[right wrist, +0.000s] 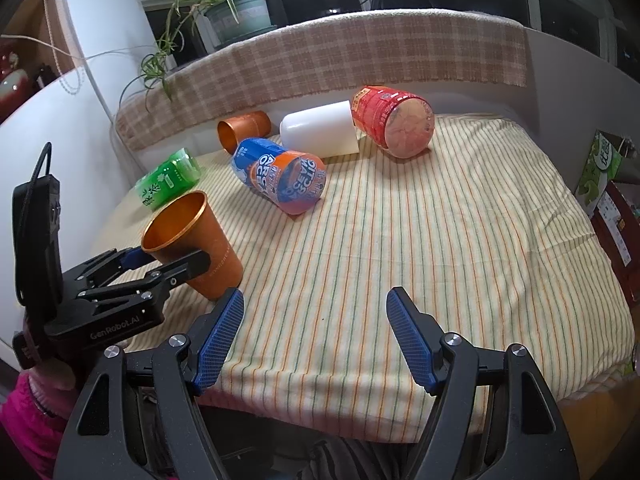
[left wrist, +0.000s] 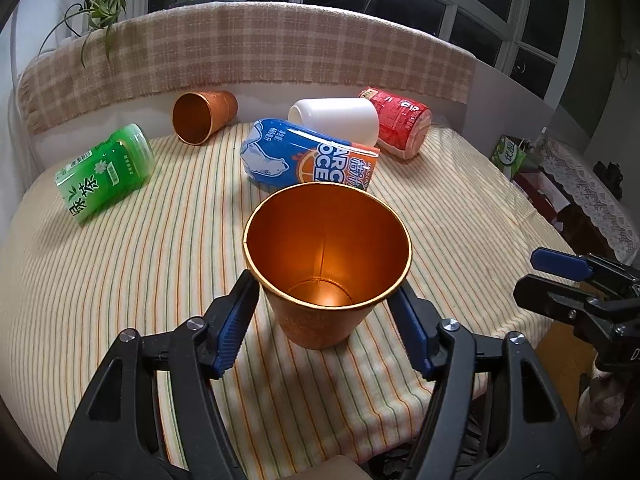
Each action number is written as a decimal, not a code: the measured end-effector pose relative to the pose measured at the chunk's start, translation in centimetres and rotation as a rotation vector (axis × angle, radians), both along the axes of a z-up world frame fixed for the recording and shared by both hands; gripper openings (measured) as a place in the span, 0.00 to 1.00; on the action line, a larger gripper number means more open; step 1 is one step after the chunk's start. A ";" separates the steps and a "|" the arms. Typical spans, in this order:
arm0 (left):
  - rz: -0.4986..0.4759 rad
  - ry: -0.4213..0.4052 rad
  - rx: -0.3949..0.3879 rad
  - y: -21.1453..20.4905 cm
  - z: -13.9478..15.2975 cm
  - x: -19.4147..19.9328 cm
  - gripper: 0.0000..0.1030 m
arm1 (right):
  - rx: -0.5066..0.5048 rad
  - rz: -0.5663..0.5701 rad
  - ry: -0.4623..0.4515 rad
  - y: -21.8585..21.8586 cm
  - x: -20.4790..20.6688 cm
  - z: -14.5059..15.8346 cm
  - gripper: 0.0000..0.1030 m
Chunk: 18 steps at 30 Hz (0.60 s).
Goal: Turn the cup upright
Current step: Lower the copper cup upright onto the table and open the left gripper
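Note:
An orange metallic cup (left wrist: 326, 264) stands mouth-up, slightly tilted, on the striped tablecloth (left wrist: 160, 264). My left gripper (left wrist: 325, 292) is shut on it, its blue pads (left wrist: 236, 320) pressing both sides just under the rim. The right wrist view shows the same cup (right wrist: 192, 240) held by the left gripper (right wrist: 164, 262) at the table's left front. My right gripper (right wrist: 316, 304) is open and empty above the front edge of the table; it also shows in the left wrist view (left wrist: 560, 276).
Lying on their sides at the back: a second orange cup (left wrist: 202, 116), a green cup (left wrist: 106, 172), a blue-orange cup (left wrist: 308, 156), a white cup (left wrist: 336, 118) and a red cup (left wrist: 400, 120). A checked cloth-covered ledge (left wrist: 248, 44) runs behind. Boxes (right wrist: 608, 192) stand right of the table.

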<state>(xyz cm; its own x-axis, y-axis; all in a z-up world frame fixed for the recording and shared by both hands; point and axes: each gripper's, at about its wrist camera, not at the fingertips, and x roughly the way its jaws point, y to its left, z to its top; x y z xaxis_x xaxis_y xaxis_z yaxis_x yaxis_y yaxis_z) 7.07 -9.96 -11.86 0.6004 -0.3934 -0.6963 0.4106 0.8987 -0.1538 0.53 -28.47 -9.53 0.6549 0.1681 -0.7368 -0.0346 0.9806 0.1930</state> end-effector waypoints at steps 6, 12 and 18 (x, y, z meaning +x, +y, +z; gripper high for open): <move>0.005 -0.009 0.005 0.1 0.1 -0.2 0.78 | -0.013 -0.006 -0.019 0.1 -0.2 0.4 0.71; 0.024 -0.025 0.014 1.2 0.6 -0.8 0.79 | -0.036 -0.011 -0.074 0.6 -0.6 0.9 0.71; 0.035 -0.068 0.030 2.3 1.4 -2.1 0.79 | -0.071 -0.029 -0.142 1.1 -1.0 1.8 0.71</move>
<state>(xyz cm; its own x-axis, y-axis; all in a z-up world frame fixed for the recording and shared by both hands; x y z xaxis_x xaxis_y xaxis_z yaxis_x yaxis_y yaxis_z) 4.99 -7.63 -10.43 0.6597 -0.3511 -0.6645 0.3877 0.9164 -0.0993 -0.46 -27.40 -7.77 0.7573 0.0978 -0.6457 -0.0277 0.9926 0.1179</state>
